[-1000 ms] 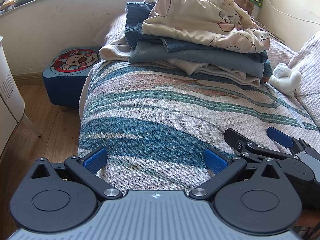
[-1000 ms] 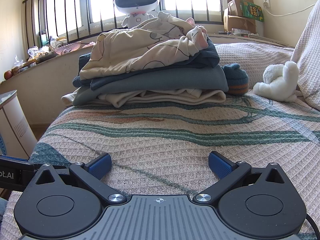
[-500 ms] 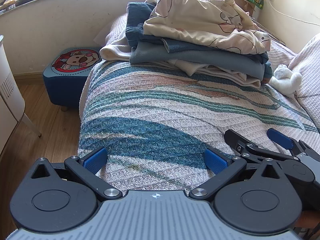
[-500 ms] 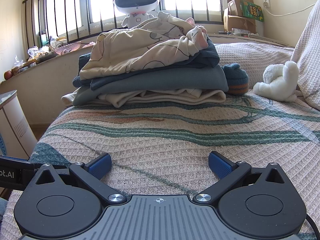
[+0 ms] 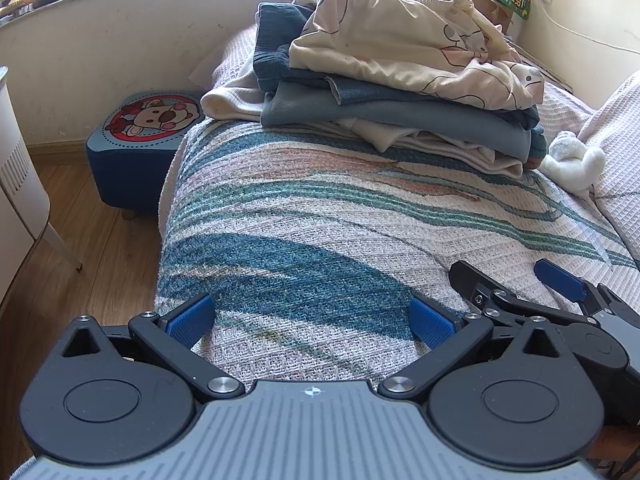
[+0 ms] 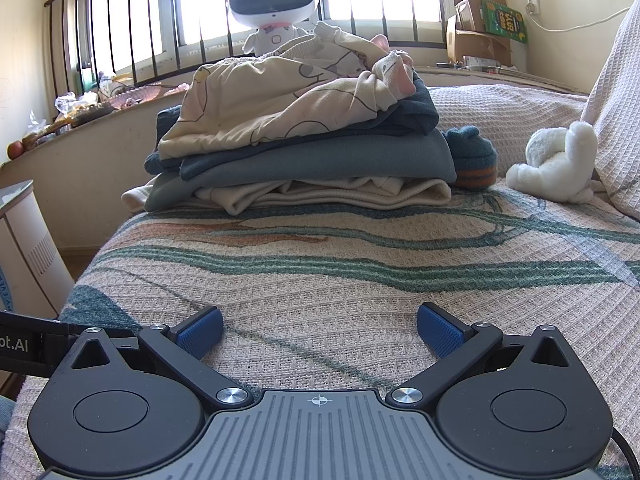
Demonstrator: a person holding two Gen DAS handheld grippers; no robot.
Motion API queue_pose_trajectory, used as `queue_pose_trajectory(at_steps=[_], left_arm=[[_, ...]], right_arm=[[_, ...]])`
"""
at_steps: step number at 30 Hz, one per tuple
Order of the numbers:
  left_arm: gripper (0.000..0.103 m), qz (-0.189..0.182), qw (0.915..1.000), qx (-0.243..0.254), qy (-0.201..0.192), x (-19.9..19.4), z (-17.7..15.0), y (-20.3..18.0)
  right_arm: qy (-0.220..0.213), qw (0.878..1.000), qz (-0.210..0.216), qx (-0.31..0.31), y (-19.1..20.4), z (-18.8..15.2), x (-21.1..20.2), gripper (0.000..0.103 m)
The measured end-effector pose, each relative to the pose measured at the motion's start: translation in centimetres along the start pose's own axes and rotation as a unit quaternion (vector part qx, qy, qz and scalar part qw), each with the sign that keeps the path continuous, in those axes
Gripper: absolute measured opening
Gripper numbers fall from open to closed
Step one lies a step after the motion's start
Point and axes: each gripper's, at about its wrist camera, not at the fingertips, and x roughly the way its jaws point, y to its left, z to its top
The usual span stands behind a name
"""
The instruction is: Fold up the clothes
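Observation:
A pile of clothes lies at the far end of the bed: a cream printed garment on top, blue and grey-blue pieces under it, a cream one at the bottom. The pile also shows in the right wrist view. My left gripper is open and empty, low over the near end of the patterned bedspread. My right gripper is open and empty, resting low over the bedspread. It also shows at the lower right of the left wrist view.
A white plush toy lies at the right by a pillow. A blue stool stands on the wood floor left of the bed. A toy robot stands on the windowsill. A white appliance is at the left.
The left gripper has shifted slightly, so the pile sits a bit more to the right and lower in its view. The right gripper has not moved. Both stay open.

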Motion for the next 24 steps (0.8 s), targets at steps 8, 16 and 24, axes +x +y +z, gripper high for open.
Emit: queue_pose_trajectory(at_steps=[8, 16, 24], left_arm=[[0.103, 0.000, 1.0000, -0.004, -0.001, -0.01, 0.04, 0.02], [0.103, 0.001, 1.0000, -0.004, -0.001, -0.03, 0.02, 0.00], [0.103, 0.001, 1.0000, -0.004, -0.001, -0.08, 0.02, 0.04]], right_arm=[[0.000, 1.000, 0.000, 0.000, 0.04, 0.00, 0.00, 0.103], [0.000, 1.000, 0.000, 0.000, 0.05, 0.00, 0.02, 0.103], [0.000, 1.000, 0.000, 0.000, 0.04, -0.01, 0.03, 0.103]])
